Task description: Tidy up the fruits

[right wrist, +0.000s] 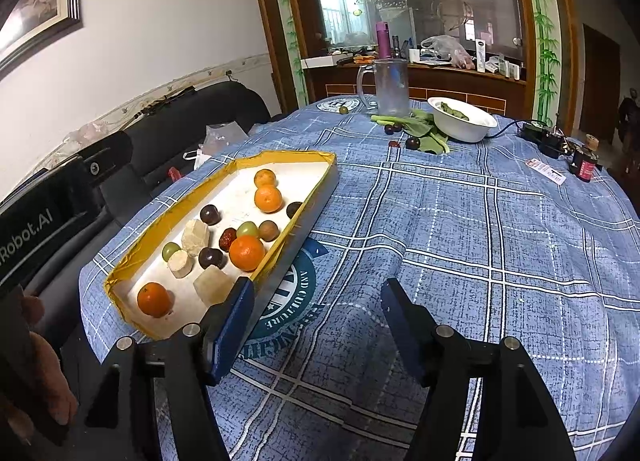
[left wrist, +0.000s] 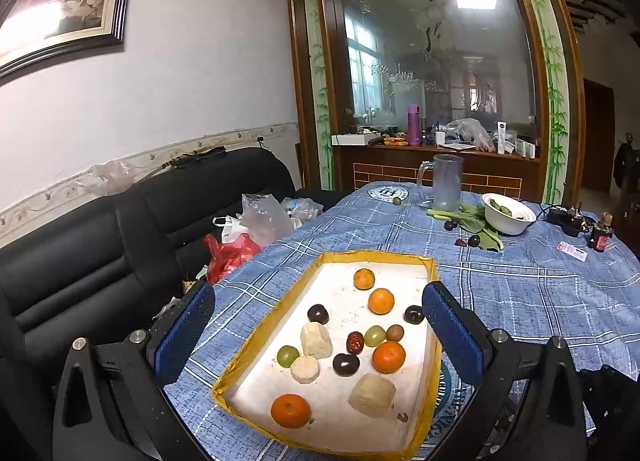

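A shallow yellow-rimmed tray [left wrist: 256, 335] sits on the blue plaid tablecloth and holds several fruits: tangerines [left wrist: 389, 357], dark plums [left wrist: 346, 364], green grapes [left wrist: 288, 355], a red date [left wrist: 355, 342] and pale chunks [left wrist: 373, 395]. My left gripper [left wrist: 318, 335] is open above the tray, fingers either side of it. The tray also shows in the right wrist view [right wrist: 132, 257] at the left. My right gripper [right wrist: 316, 309] is open and empty over bare cloth just right of the tray. Loose plums [right wrist: 413, 142] and a green grape [right wrist: 343, 109] lie at the far end of the table.
A white bowl [right wrist: 464, 129], green leafy vegetables [right wrist: 428, 133] and a clear plastic jug [right wrist: 390, 89] stand at the far end. A black charger and small bottle [right wrist: 584, 165] lie at far right. A black sofa [left wrist: 100, 253] with plastic bags is left of the table.
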